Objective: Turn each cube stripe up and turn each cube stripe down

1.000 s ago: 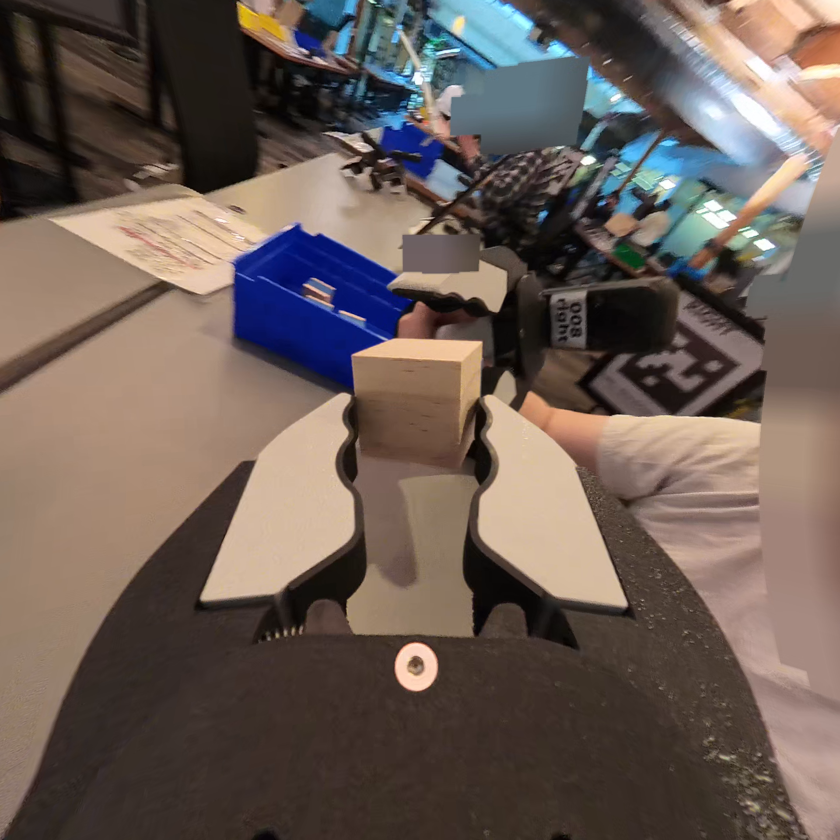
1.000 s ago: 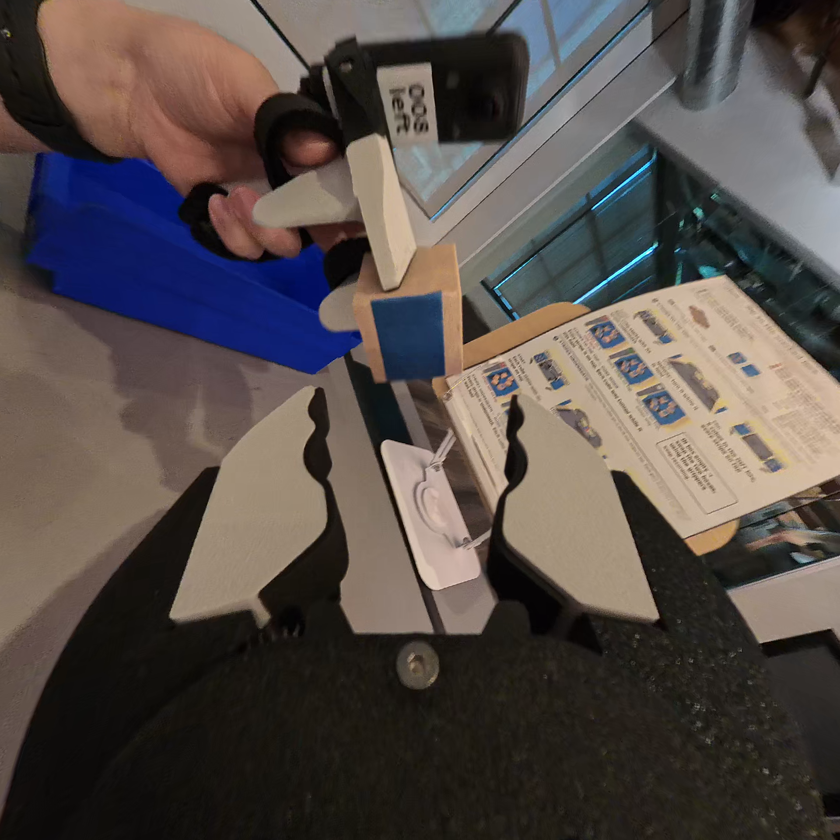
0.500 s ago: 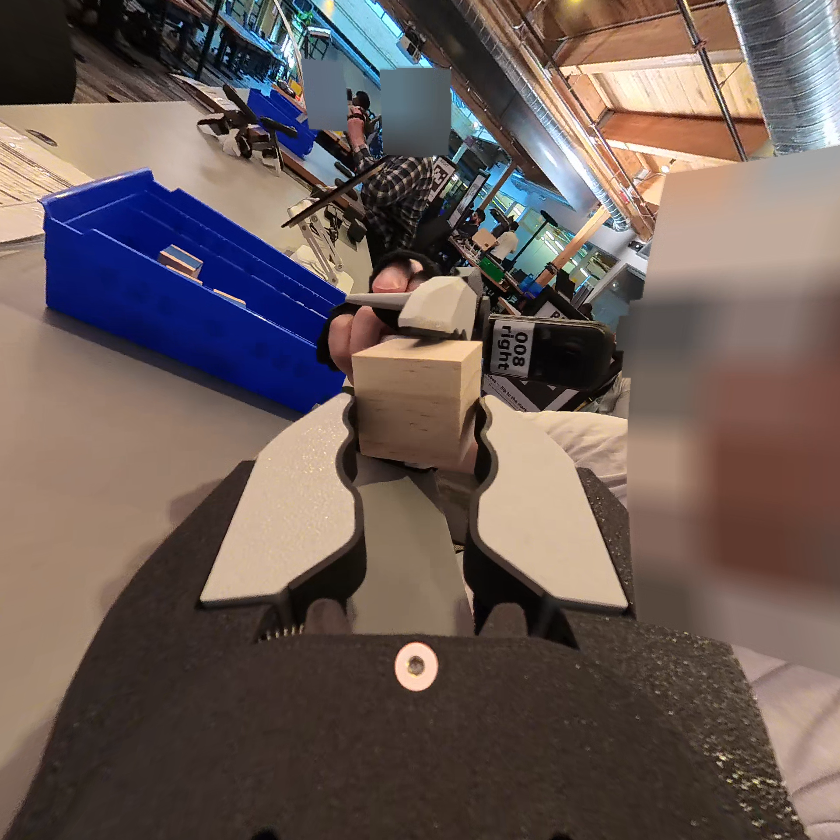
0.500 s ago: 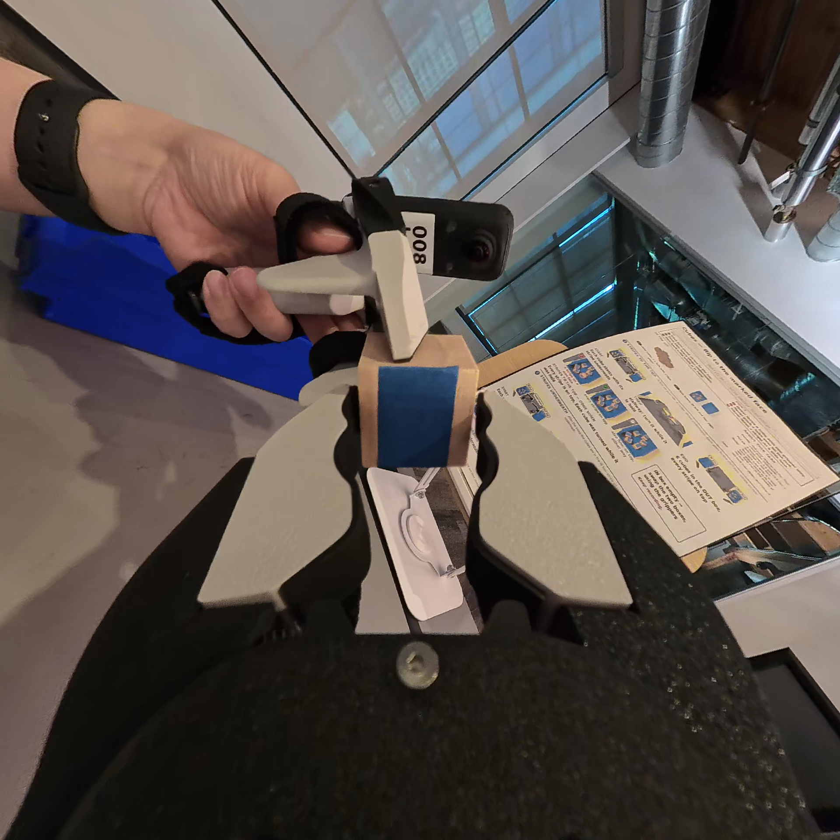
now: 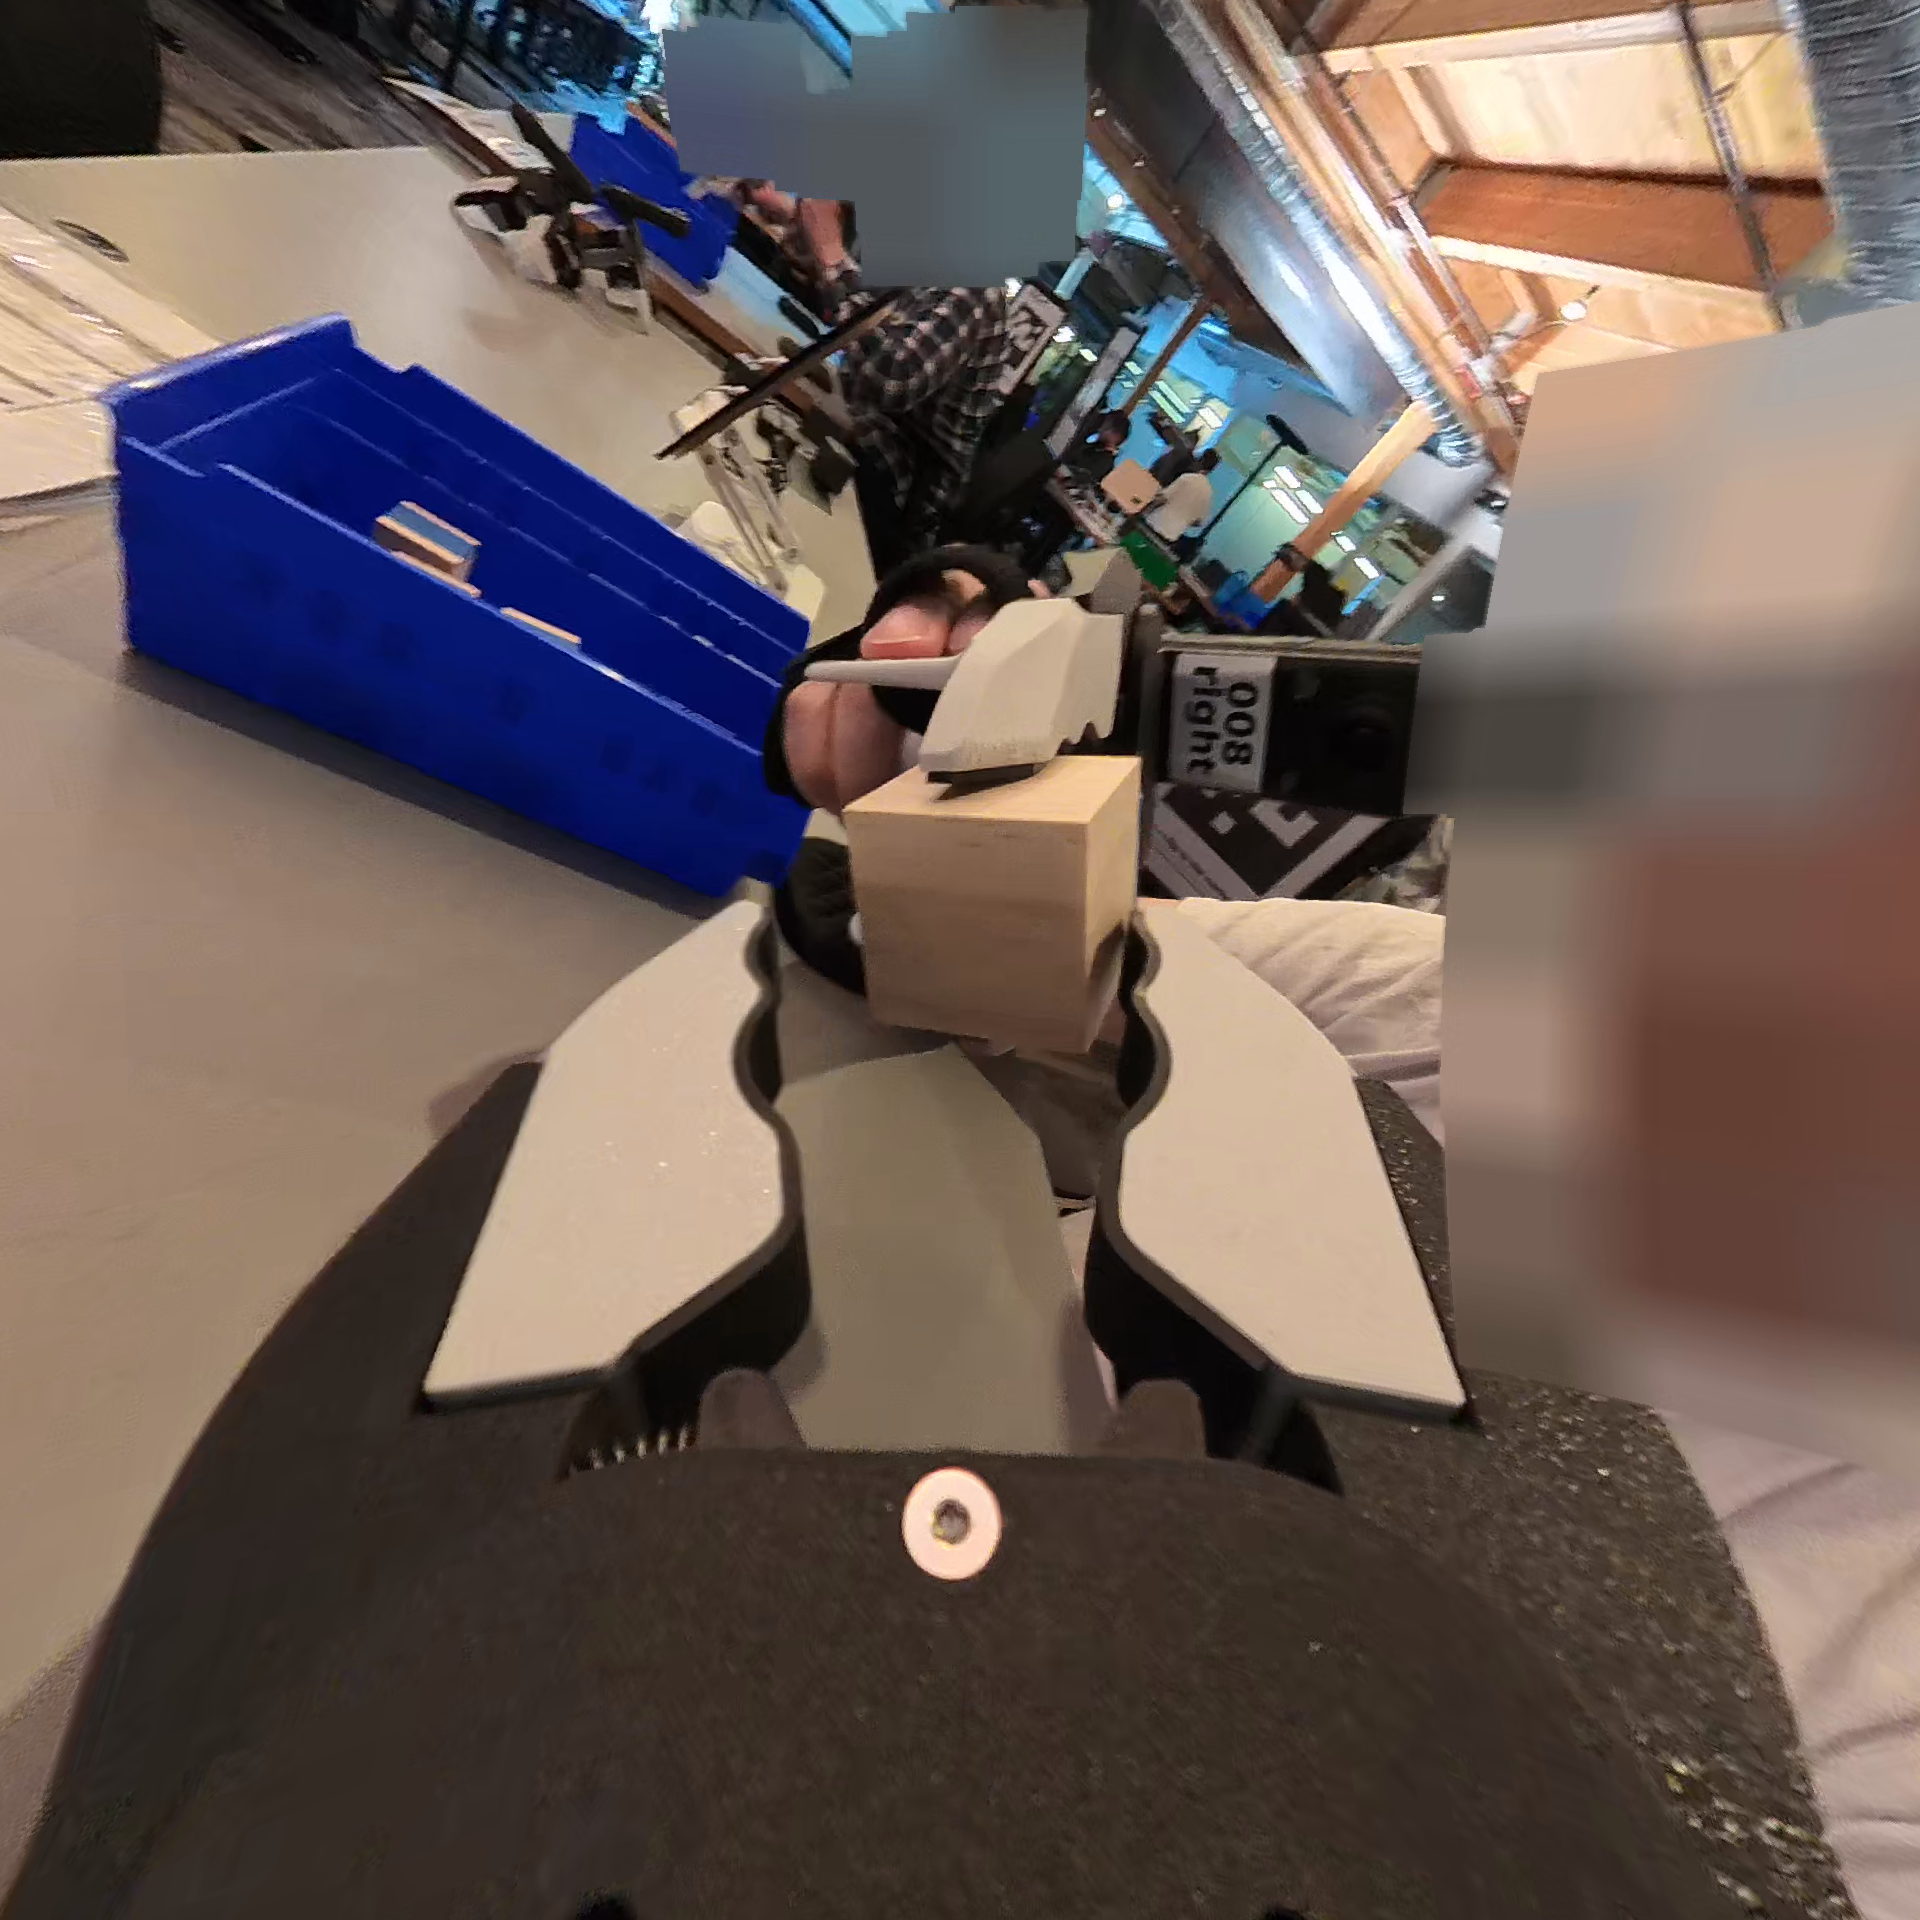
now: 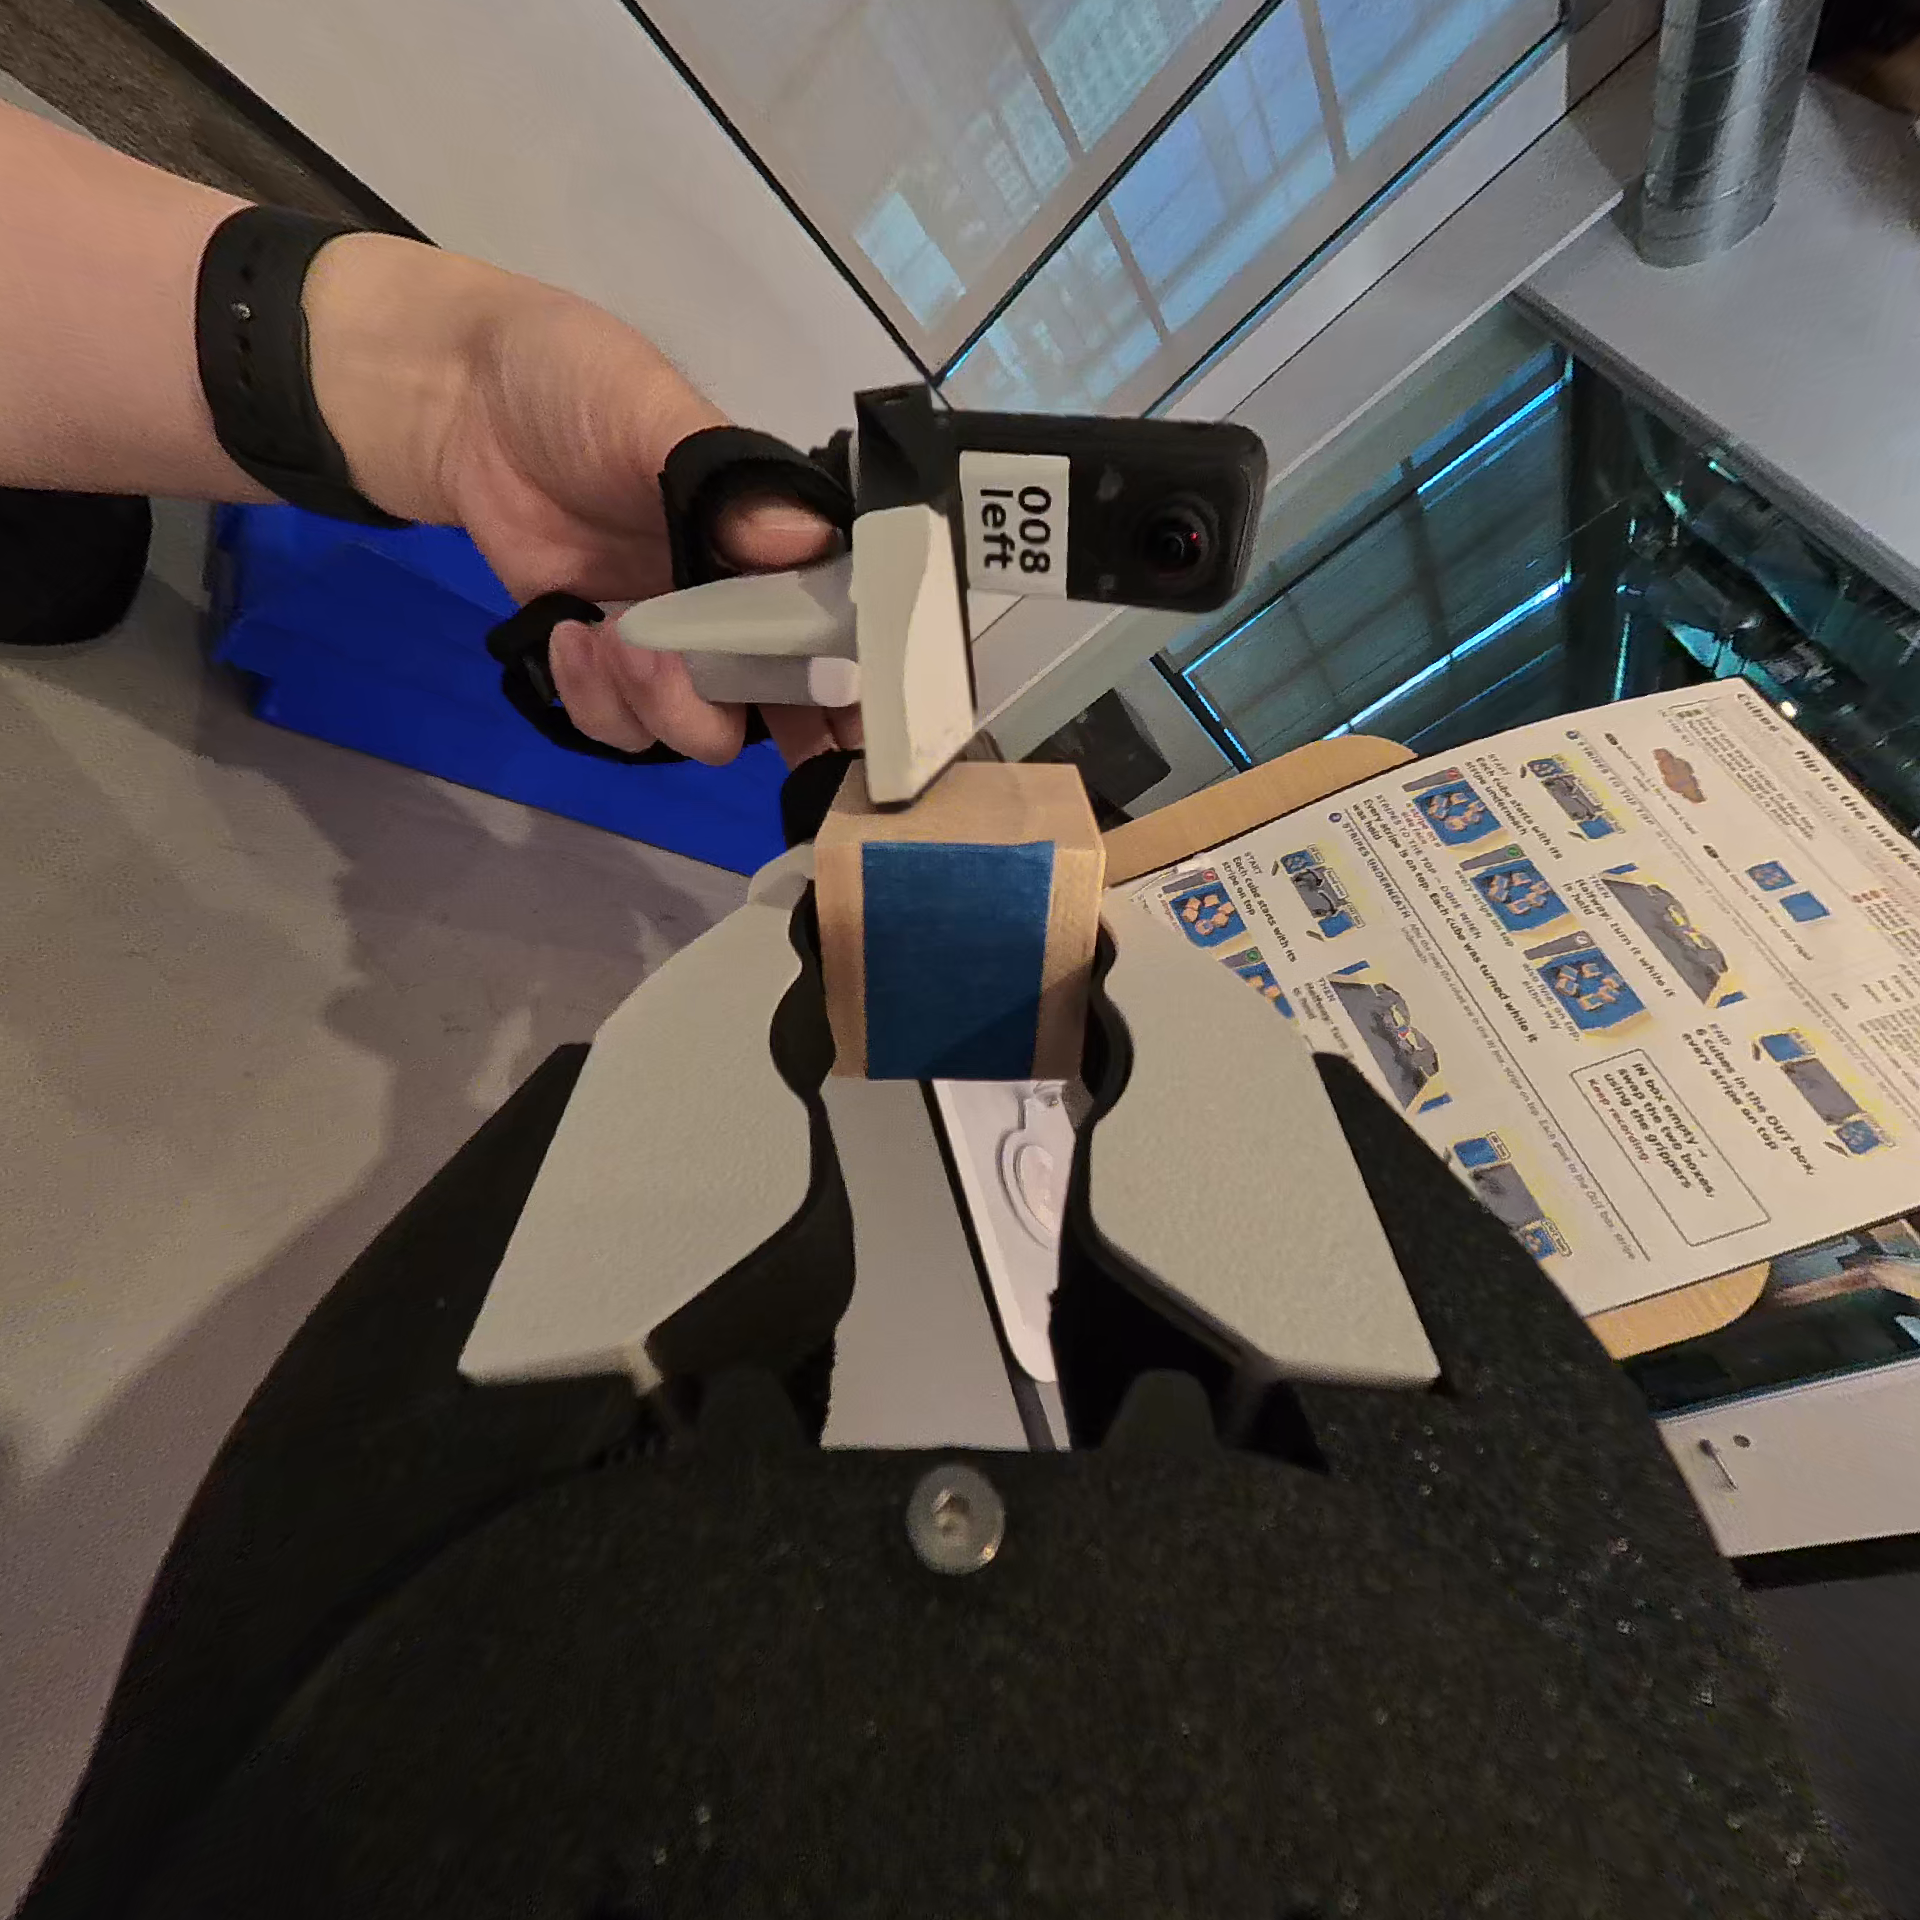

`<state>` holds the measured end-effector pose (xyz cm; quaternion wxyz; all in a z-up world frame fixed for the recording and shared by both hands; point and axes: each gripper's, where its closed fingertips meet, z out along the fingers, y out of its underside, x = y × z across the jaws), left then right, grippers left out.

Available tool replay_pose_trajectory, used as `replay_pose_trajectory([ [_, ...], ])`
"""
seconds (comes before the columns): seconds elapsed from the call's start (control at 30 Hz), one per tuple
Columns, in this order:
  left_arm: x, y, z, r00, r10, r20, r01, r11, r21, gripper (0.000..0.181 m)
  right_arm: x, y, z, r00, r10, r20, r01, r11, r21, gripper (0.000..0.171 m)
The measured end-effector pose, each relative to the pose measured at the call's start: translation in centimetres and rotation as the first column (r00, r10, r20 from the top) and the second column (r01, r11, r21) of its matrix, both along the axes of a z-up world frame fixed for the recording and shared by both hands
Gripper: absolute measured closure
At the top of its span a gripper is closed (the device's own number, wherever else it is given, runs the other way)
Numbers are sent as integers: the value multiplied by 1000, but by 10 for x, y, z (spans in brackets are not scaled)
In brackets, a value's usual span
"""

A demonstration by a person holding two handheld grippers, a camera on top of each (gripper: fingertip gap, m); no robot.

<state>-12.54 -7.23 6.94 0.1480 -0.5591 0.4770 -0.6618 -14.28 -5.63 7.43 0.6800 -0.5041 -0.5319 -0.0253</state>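
Note:
A wooden cube (image 6: 956, 966) with a blue stripe (image 6: 951, 956) facing the right wrist camera is held above the grey table. My right gripper (image 6: 951, 966) is shut on its sides. In the left wrist view the cube (image 5: 992, 904) shows plain wood, and one finger (image 5: 1018, 696) of the right gripper presses on its top. My left gripper (image 5: 948, 940) is open around the cube, with a gap at its left finger. In the right wrist view one left finger (image 6: 914, 665) is at the cube's top edge.
A blue bin (image 5: 447, 675) stands on the grey table (image 5: 208, 987) behind the cube, with a few cubes (image 5: 426, 540) in it. An instruction sheet (image 6: 1558, 935) on a board lies at the table's edge. A white flat plate (image 6: 1018, 1195) lies below the cube. People sit at far tables.
My right gripper moved in and closed on the cube. My left gripper, shut on the cube before, has spread its jaws and let go.

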Motion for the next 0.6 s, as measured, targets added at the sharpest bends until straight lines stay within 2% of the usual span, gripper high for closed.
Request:
replay_pose_trajectory([
  [0.1, -6, 13, -5, 997, 62, -45, -59, 997, 59, 108, 10, 3, 2, 998, -38, 44, 39, 999, -20, 126],
  [0.17, -13, 24, 0, 993, 112, -33, -109, 991, 77, 108, 32, 9, 8, 989, -117, 92, 122, 992, -43, 126],
  [0.23, -23, 33, 11, 988, 153, 0, -153, 985, 84, 110, 76, 16, 13, 962, -231, 147, 250, 959, -134, 126],
  [0.27, -28, 37, 16, 984, 176, 15, -176, 980, 90, 112, 108, 20, 12, 936, -309, 169, 341, 915, -214, 126],
  [0.33, -38, 43, 24, 977, 212, 36, -215, 970, 112, 113, 189, 20, 0, 836, -506, 214, 548, 736, -397, 125],
  [0.43, -48, 45, 33, 969, 239, 57, -244, 962, 126, 115, 308, 3, -45, 594, -747, 298, 702, 301, -645, 125],
  [0.5, -51, 45, 37, 968, 244, 66, -251, 958, 136, 116, 360, -14, -81, 457, -803, 384, 684, 42, -728, 125],
  [0.53, -52, 44, 38, 967, 245, 67, -252, 957, 141, 116, 374, -21, -99, 427, -807, 408, 637, -52, -769, 125],
  [0.6, -52, 42, 39, 968, 240, 68, -248, 958, 145, 116, 390, -25, -127, 392, -806, 444, 556, -177, -812, 125],
])
